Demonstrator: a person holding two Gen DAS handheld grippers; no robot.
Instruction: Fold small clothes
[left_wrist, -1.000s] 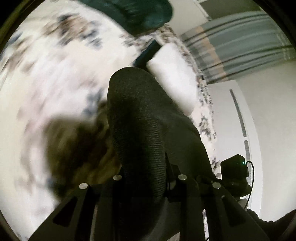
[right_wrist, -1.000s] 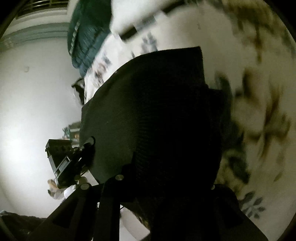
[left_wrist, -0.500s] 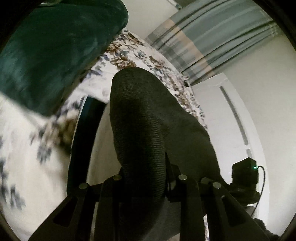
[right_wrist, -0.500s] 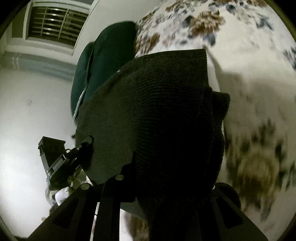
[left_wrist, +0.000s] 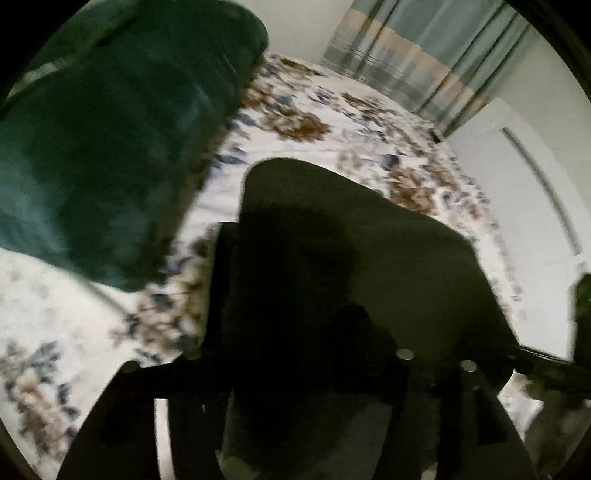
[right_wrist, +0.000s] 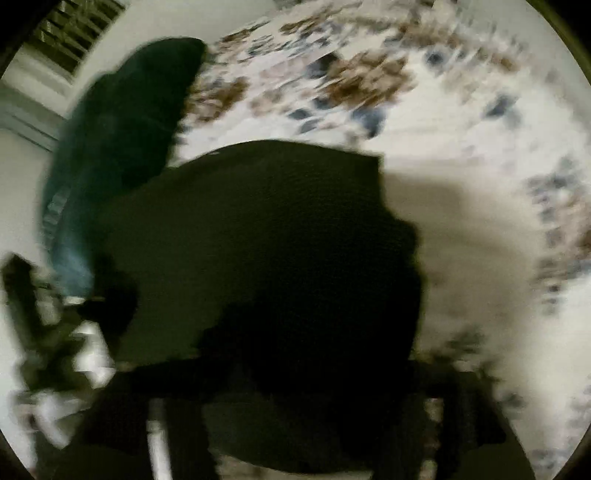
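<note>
A dark knitted garment (left_wrist: 369, 240) lies folded over on the floral bedsheet (left_wrist: 332, 118) and fills the middle of both blurred views. My left gripper (left_wrist: 295, 369) points down at its near edge. Its jaws are opening, the fingers stand well apart, and the cloth lies loose between them. In the right wrist view the same garment (right_wrist: 258, 221) spreads out ahead of my right gripper (right_wrist: 295, 376). Those jaws are opening too and stand wide, with the cloth's near edge between them and the pads off it.
A dark green blanket (left_wrist: 110, 129) is heaped on the bed to the left, also in the right wrist view (right_wrist: 122, 122). Striped curtains (left_wrist: 424, 55) and a white door (left_wrist: 517, 203) stand beyond the bed. Bare sheet (right_wrist: 461, 166) lies right of the garment.
Both grippers went from shut on the dark garment to jaws spread apart. The garment has dropped from hanging in front of the cameras and now lies on the bedsheet.
</note>
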